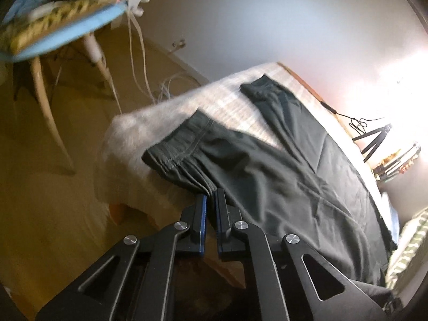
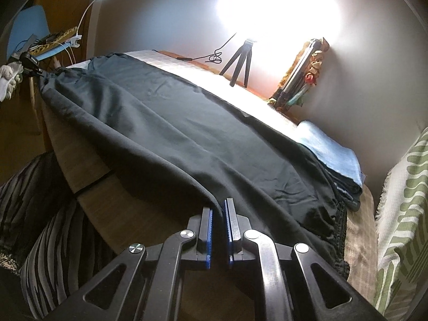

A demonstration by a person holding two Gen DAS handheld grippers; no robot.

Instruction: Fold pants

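The left gripper (image 1: 211, 200) is clenched on the gathered hem of one leg of the dark pants (image 1: 281, 165), the cloth bunched between its blue pads at the near edge of the table (image 1: 160, 107). Ahead of it and to the right, the other leg runs away across the pale checked table cover, its cuff lying flat at the far end. Beyond the table to the gripper's left stands a chair with a blue seat (image 1: 72, 34). The right gripper (image 2: 218, 211) is clamped on the near edge of the same pants (image 2: 174, 133), with a fold of dark cloth pinched between its pads; the fabric spreads ahead of it and to its left. A small black tripod (image 2: 238, 64) stands at the far edge of the table, and folded blue cloth (image 2: 331, 152) lies ahead to the right.
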